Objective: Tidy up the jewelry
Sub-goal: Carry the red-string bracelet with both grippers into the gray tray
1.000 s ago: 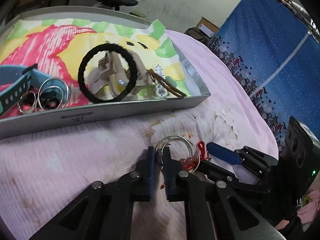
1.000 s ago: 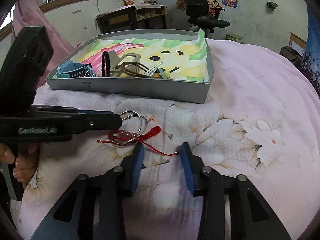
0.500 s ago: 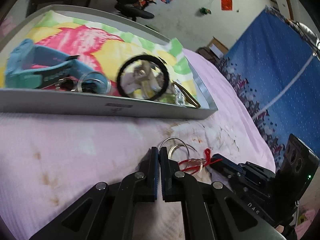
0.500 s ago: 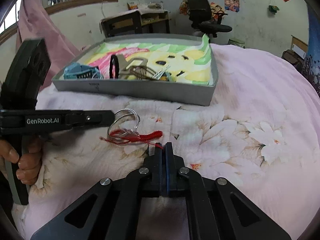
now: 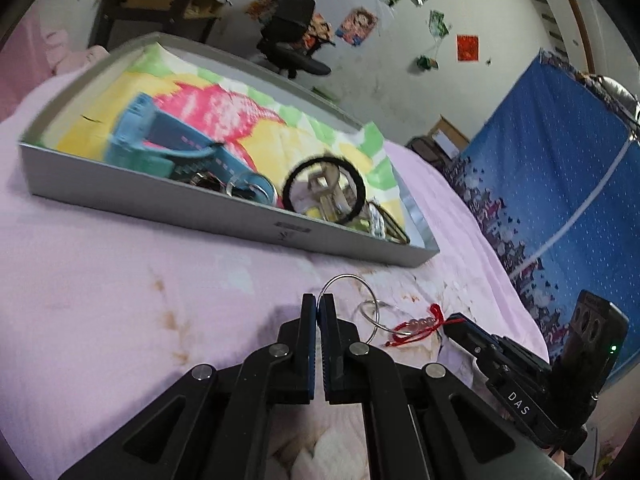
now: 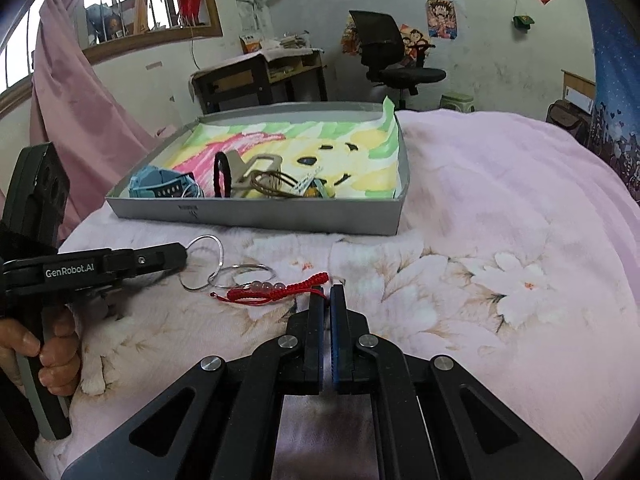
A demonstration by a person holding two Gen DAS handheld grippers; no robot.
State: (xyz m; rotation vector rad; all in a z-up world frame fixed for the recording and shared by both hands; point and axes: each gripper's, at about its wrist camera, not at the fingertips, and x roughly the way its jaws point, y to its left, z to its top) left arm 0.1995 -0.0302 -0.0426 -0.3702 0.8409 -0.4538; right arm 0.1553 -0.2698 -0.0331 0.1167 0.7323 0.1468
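Grey tray [image 6: 256, 216]: rests on the bed [image 6: 500, 208], under a pink floral blanket; lined with a bright cartoon-print sheet. Contents, all crowded toward the tray's near wall: blue watch strap [image 5: 168, 148], black hair tie [image 5: 324, 190] standing on edge against a beige claw clip [image 5: 326, 196], brown looped hair ties [image 6: 276, 182], small silver rings [image 5: 250, 188].

Silver bangles [image 6: 208, 264]: linked hoops on the blanket, just in front of the tray's near wall. One hoop is lifted, the others lie flat.

Red cord bracelet [image 6: 276, 290] (pale beads at its middle): on the blanket, just beside the bangles on the side away from the tray.

Left gripper [image 5: 319, 300]: jaws pressed together on the rim of the raised bangle, in front of the tray.

Right gripper [image 6: 327, 294]: jaws nearly closed, pinching the bracelet's thin red cord end.
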